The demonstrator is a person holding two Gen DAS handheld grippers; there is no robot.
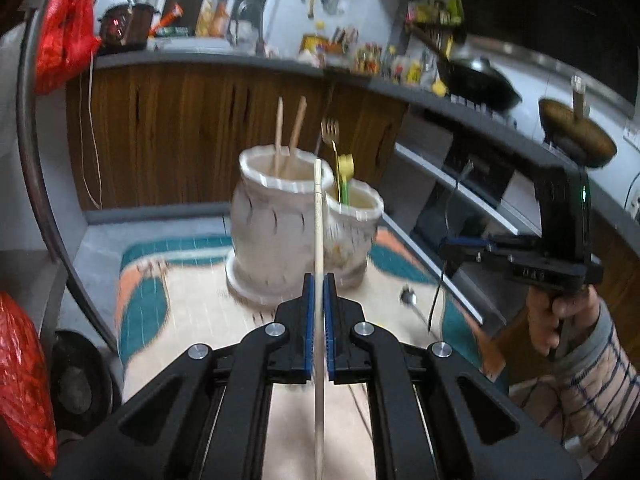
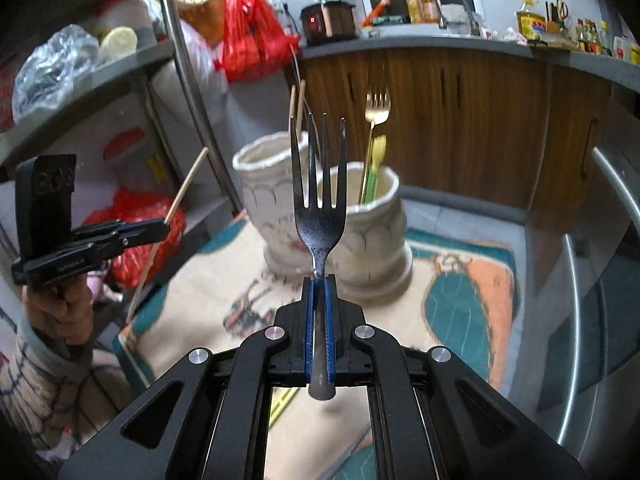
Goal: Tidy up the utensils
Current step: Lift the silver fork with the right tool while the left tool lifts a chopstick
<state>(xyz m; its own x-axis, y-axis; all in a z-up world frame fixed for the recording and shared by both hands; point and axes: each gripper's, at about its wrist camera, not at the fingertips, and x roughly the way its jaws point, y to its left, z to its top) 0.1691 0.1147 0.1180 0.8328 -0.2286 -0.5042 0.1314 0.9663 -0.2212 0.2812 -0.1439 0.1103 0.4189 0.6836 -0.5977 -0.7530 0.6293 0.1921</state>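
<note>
While the two-pot ceramic holder [image 1: 280, 216] stands toward the far side of the patterned mat [image 1: 192, 292], each hand carries one utensil just above that mat: the left gripper [image 1: 319, 280] pinches a pale wooden chopstick [image 1: 318, 216] pointing away toward the pots, and the right gripper [image 2: 319, 280] pinches a dark fork [image 2: 319, 184] by its handle, tines forward; the taller left pot [image 2: 268, 184] already has two chopsticks [image 1: 286, 136] standing in it, and the shorter right pot [image 2: 370, 220] holds a gold fork [image 2: 376, 108] and a yellow-green utensil [image 2: 376, 160]. A small spoon [image 1: 412, 300] lies on the mat to the right of the pots, not yet sorted. To do this step well, I would guess like goes with like: chopstick into the taller pot, fork into the shorter one; each should come over the rim nearly upright and low end first, clear of what stands inside, before the pinch is eased. Both pairs of blue pads are pressed almost together, with only the thin shaft between them; neither touches the holder.
</note>
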